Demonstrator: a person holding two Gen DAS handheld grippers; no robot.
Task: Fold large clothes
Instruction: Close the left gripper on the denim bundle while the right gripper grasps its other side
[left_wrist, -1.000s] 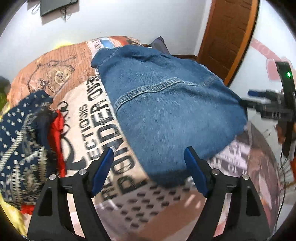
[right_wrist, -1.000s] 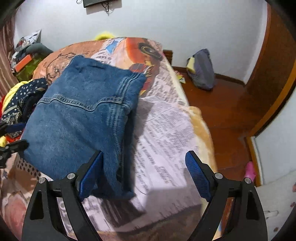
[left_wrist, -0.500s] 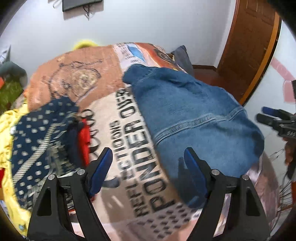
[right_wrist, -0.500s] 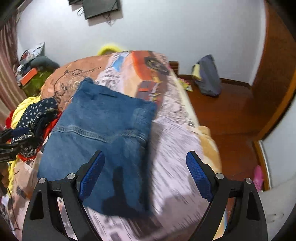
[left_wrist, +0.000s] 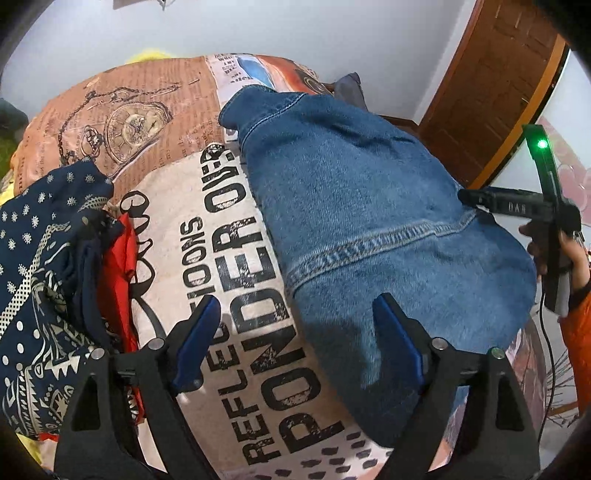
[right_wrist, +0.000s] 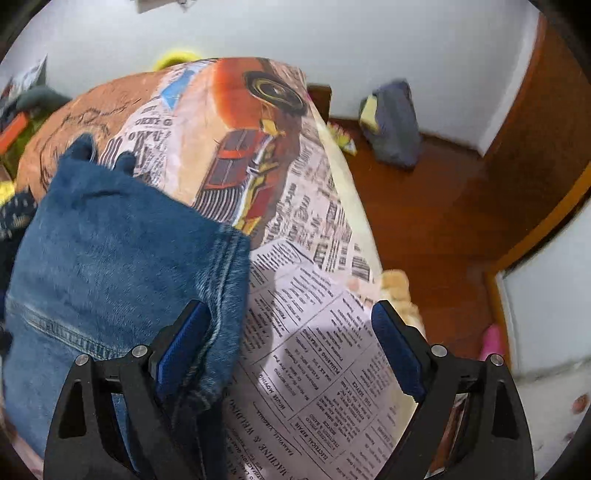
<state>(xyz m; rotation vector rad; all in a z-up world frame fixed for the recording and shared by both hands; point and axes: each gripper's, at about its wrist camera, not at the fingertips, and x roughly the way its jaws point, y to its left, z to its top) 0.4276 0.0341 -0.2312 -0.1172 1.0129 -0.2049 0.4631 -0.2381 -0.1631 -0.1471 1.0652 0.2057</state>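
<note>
A folded blue denim garment (left_wrist: 362, 221) lies on the printed bedspread (left_wrist: 236, 258); it also shows in the right wrist view (right_wrist: 118, 258). My left gripper (left_wrist: 299, 332) is open and empty, over the garment's near left edge. My right gripper (right_wrist: 291, 343) is open and empty at the garment's right edge, its left finger (right_wrist: 181, 339) over the denim. The right gripper also shows from the side in the left wrist view (left_wrist: 517, 206), at the far right of the garment.
A pile of clothes, navy patterned (left_wrist: 40, 258) and red (left_wrist: 118, 266), lies on the bed's left. A wooden door (left_wrist: 491, 85) stands at the right. A grey bag (right_wrist: 395, 122) sits on the wooden floor (right_wrist: 443, 206) beside the bed.
Both grippers have come back in toward the denim after pulling away. The right gripper's left finger now overlaps the garment's right edge. Both stay open and empty.
</note>
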